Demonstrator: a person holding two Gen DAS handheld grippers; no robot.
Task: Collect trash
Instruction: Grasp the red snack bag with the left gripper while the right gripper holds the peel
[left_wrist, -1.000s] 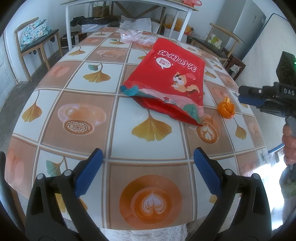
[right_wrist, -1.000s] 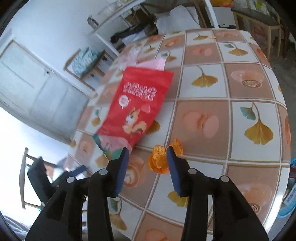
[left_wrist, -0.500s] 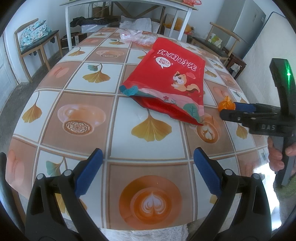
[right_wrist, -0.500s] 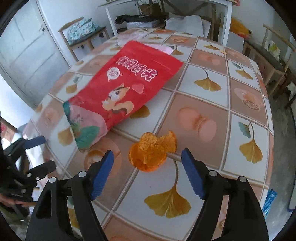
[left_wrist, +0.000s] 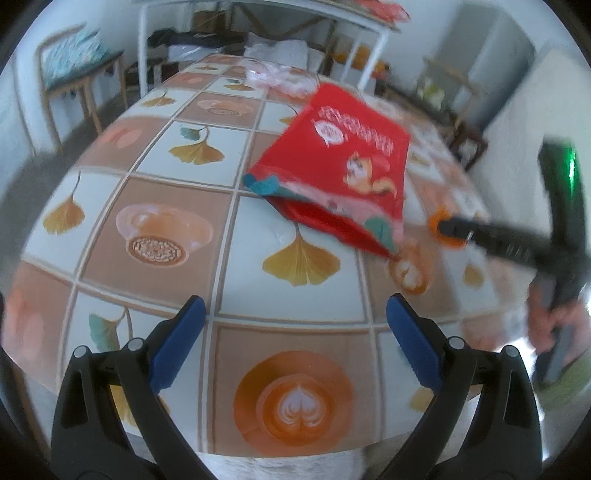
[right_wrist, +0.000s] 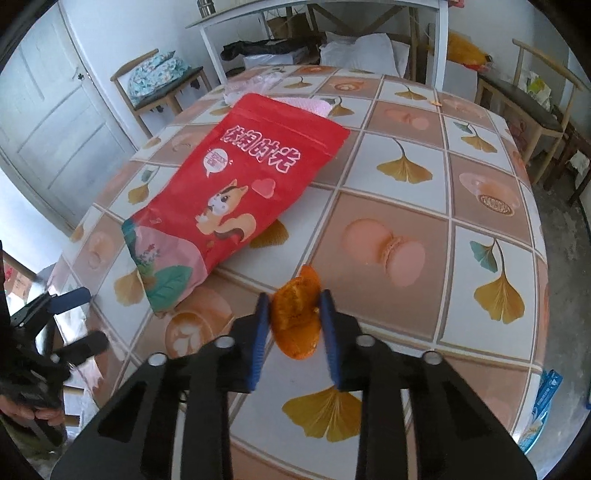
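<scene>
Right gripper (right_wrist: 295, 306) closing on one orange peel (right_wrist: 297, 317).

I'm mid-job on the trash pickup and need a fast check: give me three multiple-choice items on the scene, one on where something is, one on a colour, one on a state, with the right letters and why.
1. Where does the orange peel sit?
A. between the right claw's blue pads
B. on top of the snack bag
C. on the chair

2. What is the main colour of the snack bag?
A. green
B. red
C. white

3. What is the left claw doing?
A. clamping the bag
B. clamping the peel
C. open and empty above the table

Answers:
1 A: the right wrist view shows the peel framed by both pads, jaws closing on it.
2 B: the bag is red with a squirrel print.
3 C: its pads stand wide apart with only tablecloth between them.
</scene>
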